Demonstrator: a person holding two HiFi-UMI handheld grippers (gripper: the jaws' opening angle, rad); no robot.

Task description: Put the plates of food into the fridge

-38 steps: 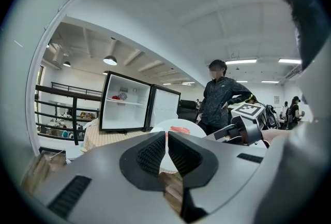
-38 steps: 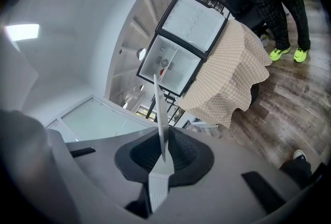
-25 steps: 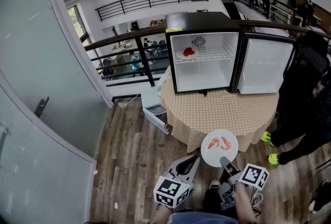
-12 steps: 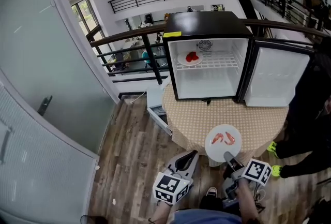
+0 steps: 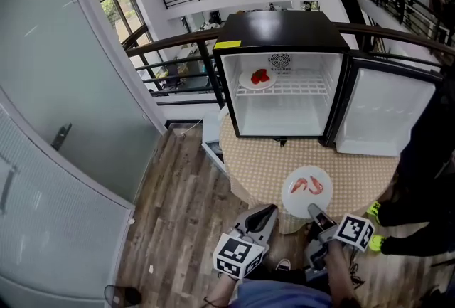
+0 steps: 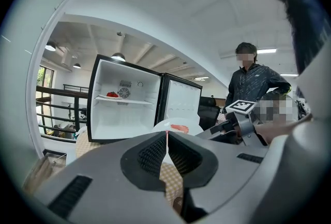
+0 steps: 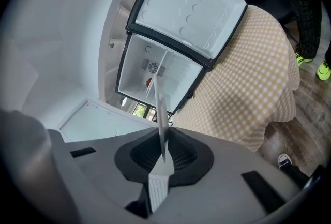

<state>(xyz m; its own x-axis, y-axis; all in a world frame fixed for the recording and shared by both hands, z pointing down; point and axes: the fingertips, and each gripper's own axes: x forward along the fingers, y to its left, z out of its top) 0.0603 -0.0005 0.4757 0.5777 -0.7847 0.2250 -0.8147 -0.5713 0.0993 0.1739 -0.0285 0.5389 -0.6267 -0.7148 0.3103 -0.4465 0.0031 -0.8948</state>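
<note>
We read the right claw (image 5: pixel 312 210) as closed on the near rim of the plate of shrimp (image 5: pixel 307 190). Its own view shows that rim edge-on, pinched between the pads, which the head view cannot resolve. Left claw (image 5: pixel 266 213): jaws together, nothing between them, hanging off the near edge of the worktop (image 5: pixel 245 157), just left of the plate. The plate sits over that near edge; we cannot tell whether it rests on the checked cloth (image 5: pixel 355 166).

The left gripper view alone shows a person (image 6: pixel 254 87) standing upright in a dark jacket beyond the right claw.

Wood floor (image 5: pixel 178 207) below, railing (image 5: pixel 178 50) behind. At the worktop's far edge the fridge (image 5: pixel 281 22) stands with its door (image 5: pixel 384 114) swung right. We note a second plate (image 5: pixel 257 78) with red food at the left end of the upper shelf (image 5: pixel 291 88).
</note>
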